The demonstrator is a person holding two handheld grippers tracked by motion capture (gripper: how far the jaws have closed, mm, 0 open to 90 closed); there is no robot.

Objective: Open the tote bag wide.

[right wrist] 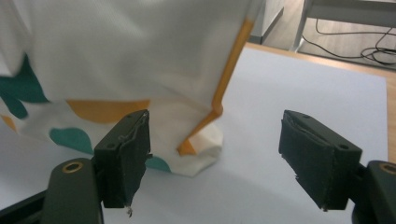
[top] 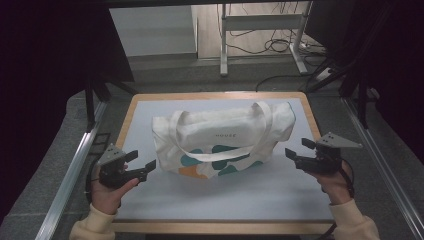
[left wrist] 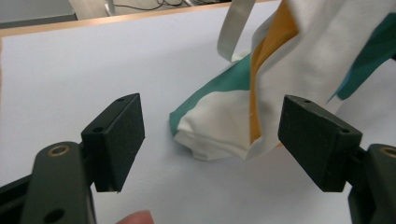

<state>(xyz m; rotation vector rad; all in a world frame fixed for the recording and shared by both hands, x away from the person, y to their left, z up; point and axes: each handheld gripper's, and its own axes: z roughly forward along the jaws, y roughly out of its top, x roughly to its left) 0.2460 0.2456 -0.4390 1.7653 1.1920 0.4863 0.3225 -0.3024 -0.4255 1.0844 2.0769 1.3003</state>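
- A cream canvas tote bag (top: 220, 137) lies on its side near the middle of the table (top: 210, 200), whose pale, matte top is framed by a light wooden edge.
- The cloth looks soft and slightly creased; its body is a stuffed, rounded oblong with teal and orange blob shapes printed low on the near face and small lettering across the middle.
- Two flat cream straps (top: 227, 152) loop over the bag, one drooping across the front face.
- In the left gripper view the bag's corner (left wrist: 219, 135) is a folded, puckered lump of white fabric with a teal patch and an orange seam running up it, resting on the table.
- In the right gripper view the opposite corner (right wrist: 201, 144) shows the same orange seam, bunched where it meets the tabletop.
- The left gripper (top: 141, 164), black with a grey three-cornered plate, is held low at the bag's left end; its jaws are spread wide and hold nothing, the corner lying just beyond them.
- The right gripper (top: 299, 148) sits just beside the bag's right end, jaws likewise wide apart and empty; its rubbery pads look frayed at the edges.
- Both hands (top: 107, 192) grip from below, cream sleeves at the wrists.
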